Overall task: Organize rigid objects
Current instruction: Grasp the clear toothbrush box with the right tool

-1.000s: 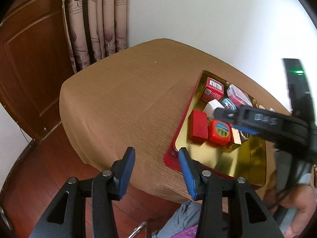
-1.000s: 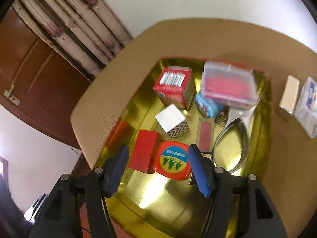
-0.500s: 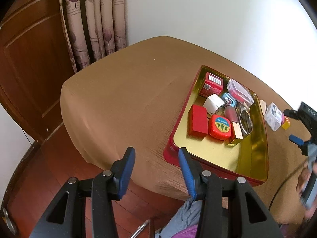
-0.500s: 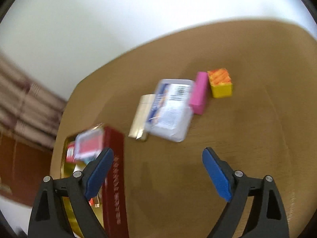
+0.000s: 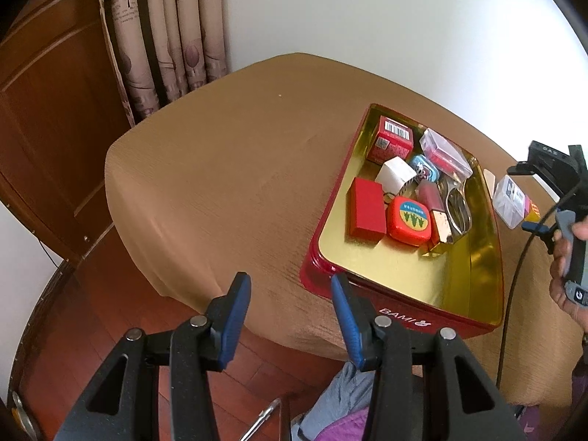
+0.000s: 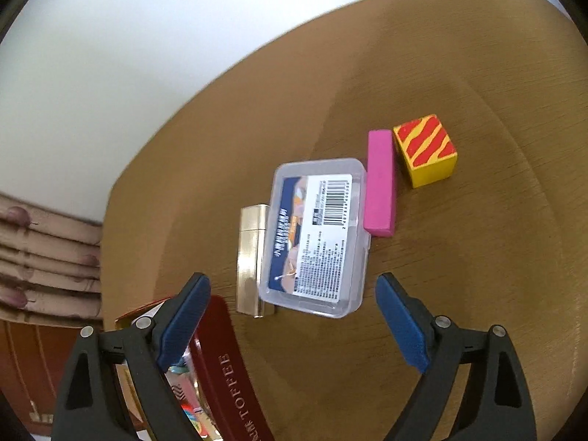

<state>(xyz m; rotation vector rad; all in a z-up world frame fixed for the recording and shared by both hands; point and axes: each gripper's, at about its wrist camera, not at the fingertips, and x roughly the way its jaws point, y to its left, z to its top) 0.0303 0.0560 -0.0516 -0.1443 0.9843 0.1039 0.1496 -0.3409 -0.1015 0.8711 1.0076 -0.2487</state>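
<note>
A red tin with a gold inside (image 5: 404, 268) sits on the brown table and holds several small things, among them a red box (image 5: 365, 213) and a round red tin (image 5: 409, 220). In the right wrist view a clear plastic case (image 6: 316, 235), a gold lighter (image 6: 251, 257), a pink block (image 6: 380, 183) and a yellow and red cube (image 6: 426, 150) lie on the table beside the tin's red wall (image 6: 228, 367). My right gripper (image 6: 290, 316) is open and empty, just short of the clear case. My left gripper (image 5: 290, 316) is open and empty, off the table's near edge.
The brown cloth-covered table (image 5: 228, 169) stands by a white wall. A patterned curtain (image 5: 165, 36) and a wooden door (image 5: 47, 110) are at the far left. Red wood floor (image 5: 92, 330) lies below the left gripper.
My right gripper swung from above the tin's contents to the right, over the loose things beside the tin, and opened wider. My left gripper stayed in place.
</note>
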